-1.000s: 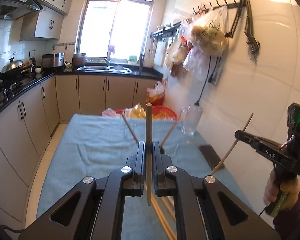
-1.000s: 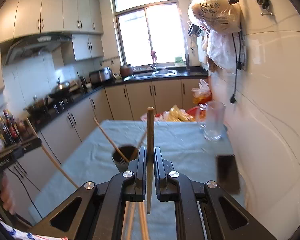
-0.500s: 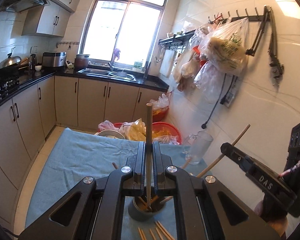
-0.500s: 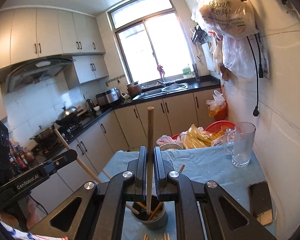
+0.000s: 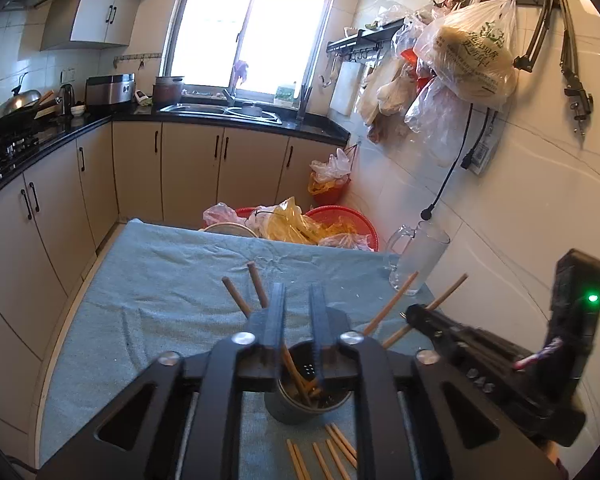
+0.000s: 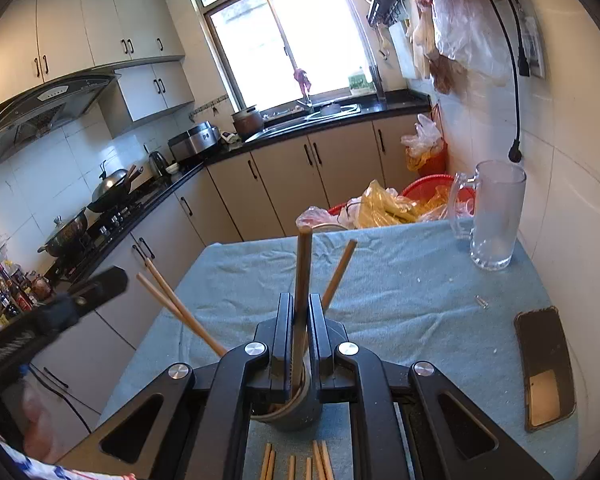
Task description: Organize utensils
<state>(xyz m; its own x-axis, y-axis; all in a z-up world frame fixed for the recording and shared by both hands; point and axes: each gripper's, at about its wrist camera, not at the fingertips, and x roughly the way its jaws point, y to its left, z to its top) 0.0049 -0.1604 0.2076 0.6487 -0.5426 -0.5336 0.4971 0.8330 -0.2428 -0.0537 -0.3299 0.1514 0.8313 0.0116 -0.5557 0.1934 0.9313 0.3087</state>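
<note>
The left gripper [image 5: 298,300] hangs above the grey metal utensil holder [image 5: 306,404] with its jaws spread and nothing between them; four chopsticks [image 5: 256,290] lean out of the holder over the blue-green tablecloth [image 5: 160,280]. The right gripper [image 6: 300,312] pinches one upright chopstick [image 6: 303,264] whose lower end seems to reach down into the holder [image 6: 296,408], though the jaws hide the tip. More loose chopsticks [image 5: 324,456] lie flat on the cloth just in front of the holder. A glass mug [image 6: 494,216] stands near the wall, and a phone [image 6: 544,368] lies at the right edge.
</note>
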